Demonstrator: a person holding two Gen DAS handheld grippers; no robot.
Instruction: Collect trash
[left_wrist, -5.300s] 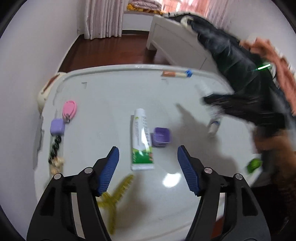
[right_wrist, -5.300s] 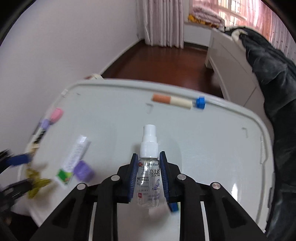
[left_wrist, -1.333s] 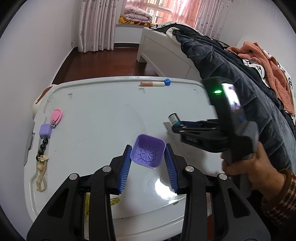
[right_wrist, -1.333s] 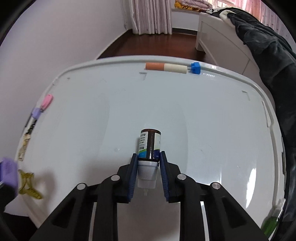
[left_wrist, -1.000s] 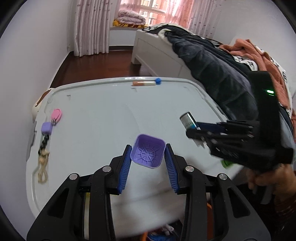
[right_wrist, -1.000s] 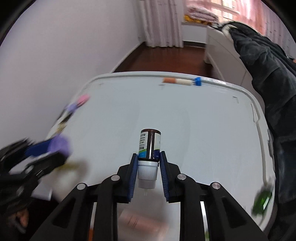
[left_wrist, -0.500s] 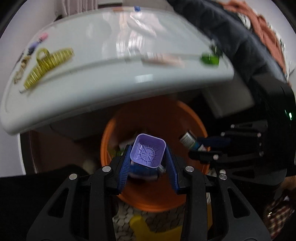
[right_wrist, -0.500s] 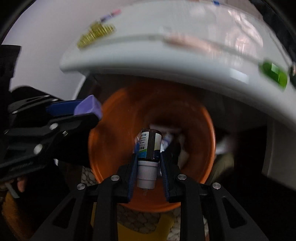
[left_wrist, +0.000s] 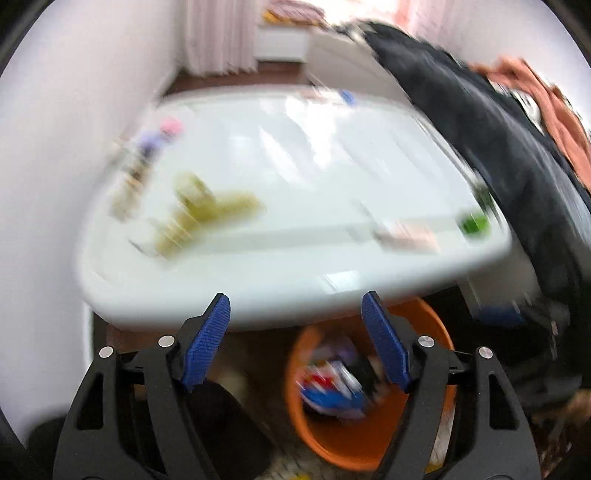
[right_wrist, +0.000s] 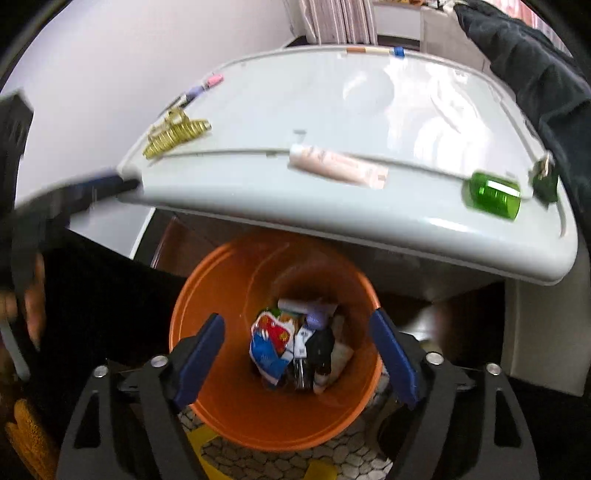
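Observation:
An orange bin stands on the floor under the white table's front edge. Inside it lie a purple cup, a dark bottle and colourful wrappers. My right gripper hangs over the bin's mouth, its jaws opening with nothing between them. My left gripper is also opening and empty, just in front of the table edge, with the bin low at the right. The left wrist view is blurred. In the right wrist view the left gripper's blue finger smears past the table's left corner.
On the table lie a yellow hair claw, a pink tube, a green cylinder, a pink clipper and an orange-and-white tube at the far edge. Dark bedding lies at the right. A hand shows at the left.
Both grippers have opened. The purple cup has left the left one and the dark bottle the right one; both now lie in the bin. The left view has swung up towards the table.

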